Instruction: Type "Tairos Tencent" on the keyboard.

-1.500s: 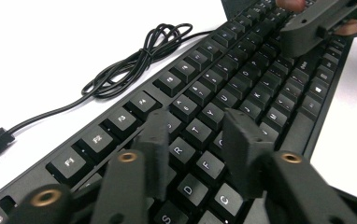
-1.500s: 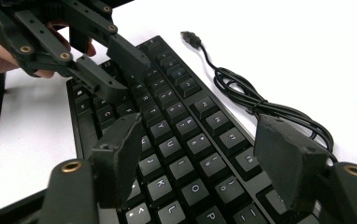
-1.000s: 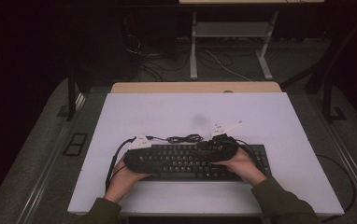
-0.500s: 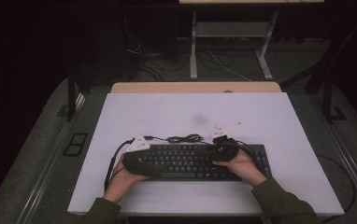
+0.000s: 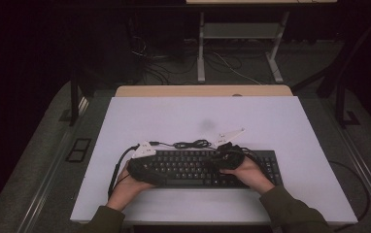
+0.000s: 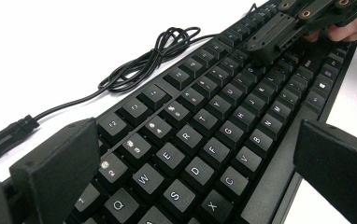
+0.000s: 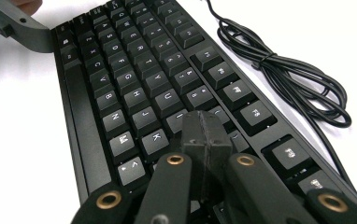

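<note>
Two jaws pressed flat together on the right gripper (image 7: 203, 133), tips down on the keyboard (image 7: 134, 79) around the K and the keys just past it. Nothing pinched between them, just pads meeting pads right on the keycaps. Totally different story on the left gripper (image 6: 190, 172): jaws spread wide, one over the number-row edge by the 2 key, the other off the near edge past the C and V, so the whole letter block sits in the gap. Can't tell whether the pads actually touch the case.

Seen from above, left gripper (image 5: 142, 167) over the keyboard's (image 5: 193, 167) left end, right gripper (image 5: 227, 158) over the right-middle part, a hand (image 5: 125, 187) behind one and a hand (image 5: 249, 170) behind the other. Black full-size board lying flat on the white table (image 5: 271, 121), near the front edge, roughly centred. Bundled black cable (image 5: 191, 144) coiled just behind the back edge, touching the tabletop, with a plug end (image 6: 8, 135) trailing off beside the top left corner. Wooden strip (image 5: 203, 91) along the far side of the table.
</note>
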Tool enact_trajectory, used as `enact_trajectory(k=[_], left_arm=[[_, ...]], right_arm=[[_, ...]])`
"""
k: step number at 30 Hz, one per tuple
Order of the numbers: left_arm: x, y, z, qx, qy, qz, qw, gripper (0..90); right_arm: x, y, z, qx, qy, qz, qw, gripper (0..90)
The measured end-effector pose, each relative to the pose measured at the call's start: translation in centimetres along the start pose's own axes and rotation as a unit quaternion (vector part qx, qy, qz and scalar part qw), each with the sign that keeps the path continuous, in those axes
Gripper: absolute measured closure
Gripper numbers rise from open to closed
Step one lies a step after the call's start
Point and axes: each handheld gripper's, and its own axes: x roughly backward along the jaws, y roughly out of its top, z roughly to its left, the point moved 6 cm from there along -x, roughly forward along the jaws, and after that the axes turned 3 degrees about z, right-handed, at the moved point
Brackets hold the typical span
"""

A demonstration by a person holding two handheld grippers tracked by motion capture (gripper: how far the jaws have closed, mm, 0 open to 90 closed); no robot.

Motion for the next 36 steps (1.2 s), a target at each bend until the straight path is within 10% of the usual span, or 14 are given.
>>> enact_trajectory(k=[36], left_arm=[[0.09, -0.19, 0.12, -0.004, 0.005, 0.005, 1.0000, 0.0]], right_arm=[[-0.13, -0.08, 0.08, 0.009, -0.008, 0.009, 0.9999, 89.4]])
